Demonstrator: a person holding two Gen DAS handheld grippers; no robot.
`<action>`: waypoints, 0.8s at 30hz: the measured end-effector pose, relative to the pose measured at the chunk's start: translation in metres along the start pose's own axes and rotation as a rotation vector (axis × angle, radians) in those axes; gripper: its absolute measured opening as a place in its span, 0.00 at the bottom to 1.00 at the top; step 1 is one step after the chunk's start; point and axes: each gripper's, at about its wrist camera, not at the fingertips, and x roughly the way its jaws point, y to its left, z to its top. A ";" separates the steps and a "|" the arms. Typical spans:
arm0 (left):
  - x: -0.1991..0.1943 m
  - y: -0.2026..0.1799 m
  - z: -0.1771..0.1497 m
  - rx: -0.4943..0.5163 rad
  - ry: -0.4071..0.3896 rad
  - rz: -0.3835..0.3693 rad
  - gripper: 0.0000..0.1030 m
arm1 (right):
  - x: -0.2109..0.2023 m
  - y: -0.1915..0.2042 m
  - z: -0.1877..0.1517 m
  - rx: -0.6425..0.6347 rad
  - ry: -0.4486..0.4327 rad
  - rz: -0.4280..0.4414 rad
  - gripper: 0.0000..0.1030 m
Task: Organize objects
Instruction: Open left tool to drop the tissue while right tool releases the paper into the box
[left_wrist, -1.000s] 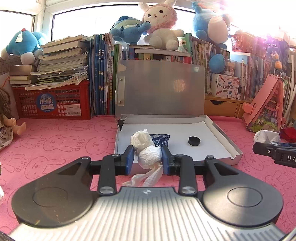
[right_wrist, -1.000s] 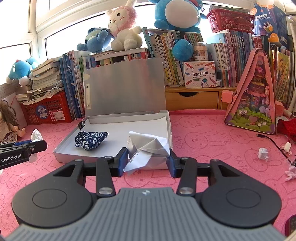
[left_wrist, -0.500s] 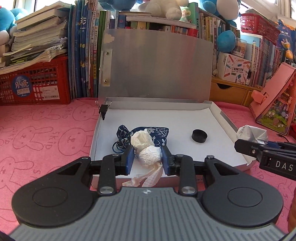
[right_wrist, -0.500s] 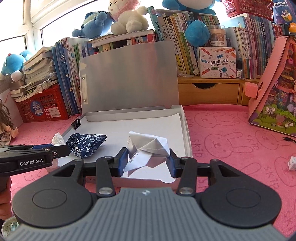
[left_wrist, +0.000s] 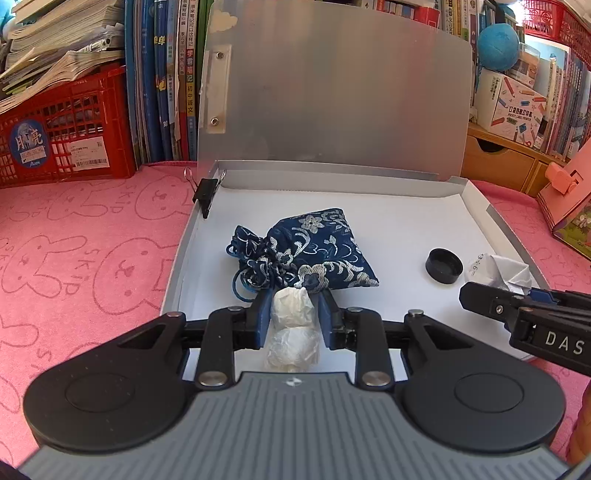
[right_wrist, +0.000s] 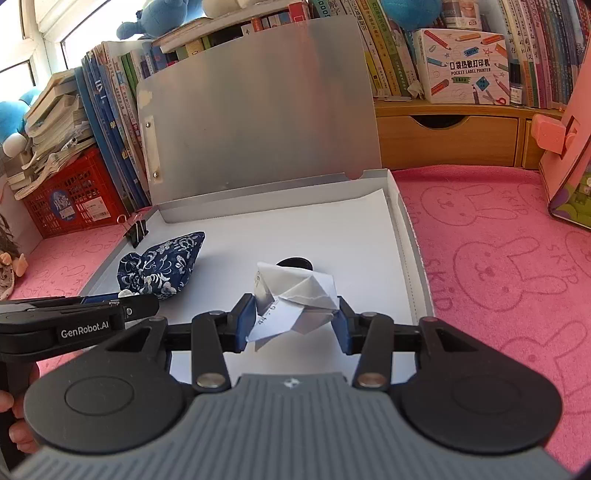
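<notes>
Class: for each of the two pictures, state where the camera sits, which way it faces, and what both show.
Left wrist: on the left gripper, facing the open box; it clamps a tissue wad.
Right wrist: on the right gripper, facing the same box; it clamps crumpled paper; a hand shows.
Shared: blue pouch, black cap, binder clip.

A red plastic crate (left_wrist: 62, 129) sits on the pink bunny-print cloth (left_wrist: 85, 251) over the tabletop. On the crate lies a stack of worn books (left_wrist: 55, 48); just right of it stand blue-spined books (left_wrist: 162, 74). Far right of the crate: a wooden drawer unit (right_wrist: 447, 138), a printer box (right_wrist: 465, 70) on top.
</notes>
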 end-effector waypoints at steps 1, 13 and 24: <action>0.003 0.001 0.000 -0.002 0.005 0.004 0.31 | 0.002 0.000 0.000 0.000 0.002 -0.001 0.48; -0.020 -0.002 0.002 0.032 -0.039 0.028 0.57 | -0.013 0.007 0.002 0.004 -0.033 -0.028 0.71; -0.097 -0.008 -0.016 0.063 -0.143 0.006 0.76 | -0.080 0.010 -0.010 0.020 -0.098 -0.017 0.75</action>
